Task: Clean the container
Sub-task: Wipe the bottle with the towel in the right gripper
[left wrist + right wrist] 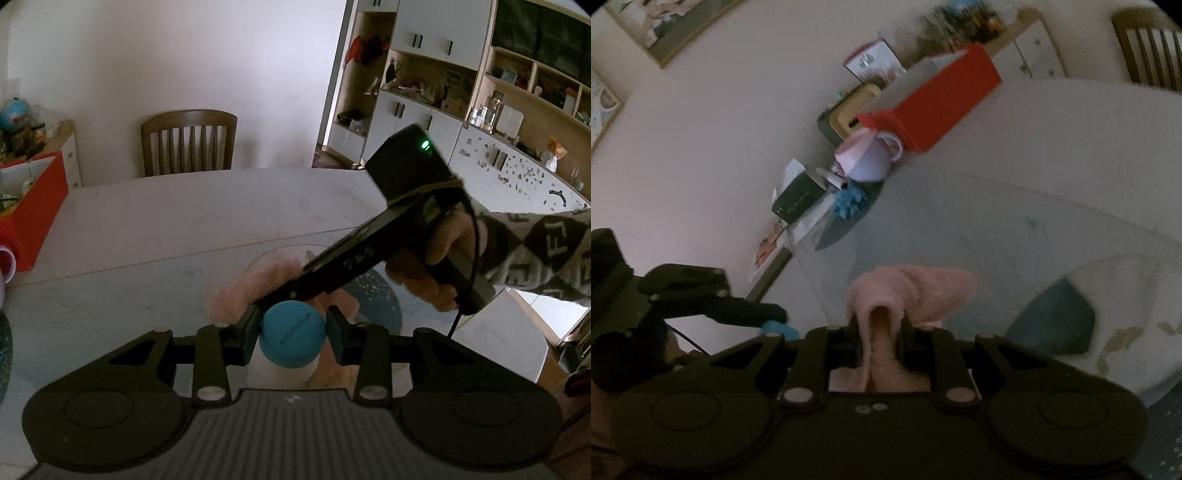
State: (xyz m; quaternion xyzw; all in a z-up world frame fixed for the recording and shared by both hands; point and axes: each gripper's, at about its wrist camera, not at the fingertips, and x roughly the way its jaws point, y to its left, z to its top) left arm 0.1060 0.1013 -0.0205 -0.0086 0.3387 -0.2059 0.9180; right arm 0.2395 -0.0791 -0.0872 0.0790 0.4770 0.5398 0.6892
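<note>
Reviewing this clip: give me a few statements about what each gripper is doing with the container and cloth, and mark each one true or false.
1. The left gripper has its jaws around a container with a blue cap. True.
2. The right gripper is empty. False: it is shut on a pink cloth.
3. A red box stands on the table. True.
4. The container's cap is off. False: the blue cap sits on top.
5. A wooden chair stands behind the table. True.

The matte black two-finger left gripper [291, 334] has teal finger pads [254, 325], silver pivot screws and a ribbed grey body. Beside it, a grey monogram-patterned knit sleeve [539, 254] covers the person's arm.
</note>
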